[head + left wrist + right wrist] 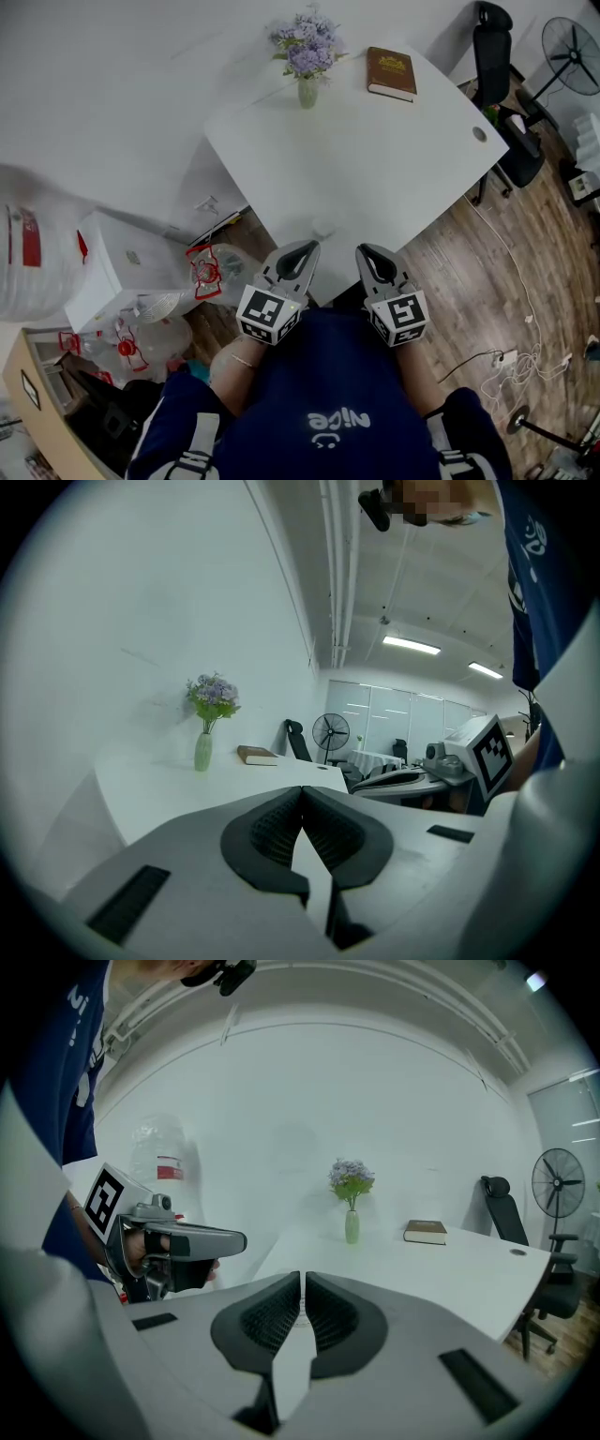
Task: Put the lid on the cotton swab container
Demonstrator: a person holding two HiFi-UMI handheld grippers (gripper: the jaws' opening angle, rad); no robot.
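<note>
A small clear round container (323, 228) stands near the front edge of the white table (375, 159); it is faint, and I cannot make out a separate lid. My left gripper (308, 247) and right gripper (365, 250) hover side by side just short of that edge, held close to the person's body, with the container just beyond and between their tips. In the left gripper view the jaws (302, 789) are shut with nothing between them. The right gripper view shows its jaws (303, 1277) shut and empty too.
At the table's far side stand a vase of purple flowers (307, 56) and a brown book (391, 72). Left of the table are a white box (122, 267) and large water bottles (155, 333). An office chair (497, 56), a fan (572, 56) and cables (511, 361) are on the right.
</note>
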